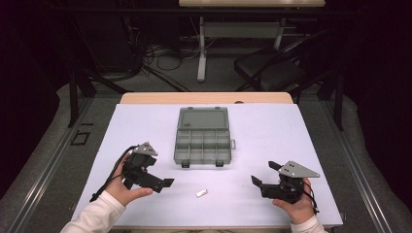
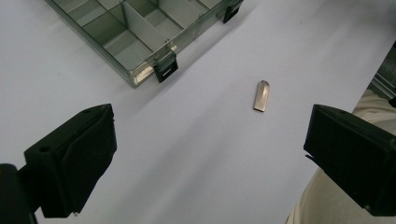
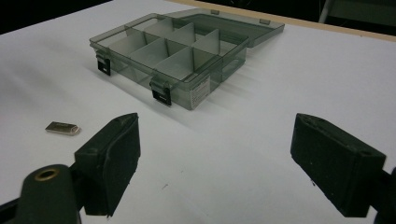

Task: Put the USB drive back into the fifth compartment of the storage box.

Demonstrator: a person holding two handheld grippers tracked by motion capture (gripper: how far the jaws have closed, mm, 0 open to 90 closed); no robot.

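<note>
A small flat metal piece (image 1: 201, 193) lies on the white table (image 1: 272, 131) near its front edge, between my two grippers. It lies ahead of my left jaws (image 2: 262, 96) and off to the left of my right jaws (image 3: 62, 127). A clear grey compartment box (image 1: 202, 144) stands mid-table with its lid (image 1: 203, 118) laid open flat behind it; its compartments (image 2: 140, 30) (image 3: 173, 51) look empty. My left gripper (image 1: 167, 183) is open, holding nothing, left of the metal piece. My right gripper (image 1: 262, 174) is open too, holding nothing, right of it.
Two black latches (image 2: 166, 70) hang on the box's front wall. Beyond the table's far wooden edge (image 1: 206, 97) stand a second table's leg (image 1: 201, 48), a black chair (image 1: 274, 68) and floor cables. A pale sleeve (image 2: 327, 205) shows beside my left jaws.
</note>
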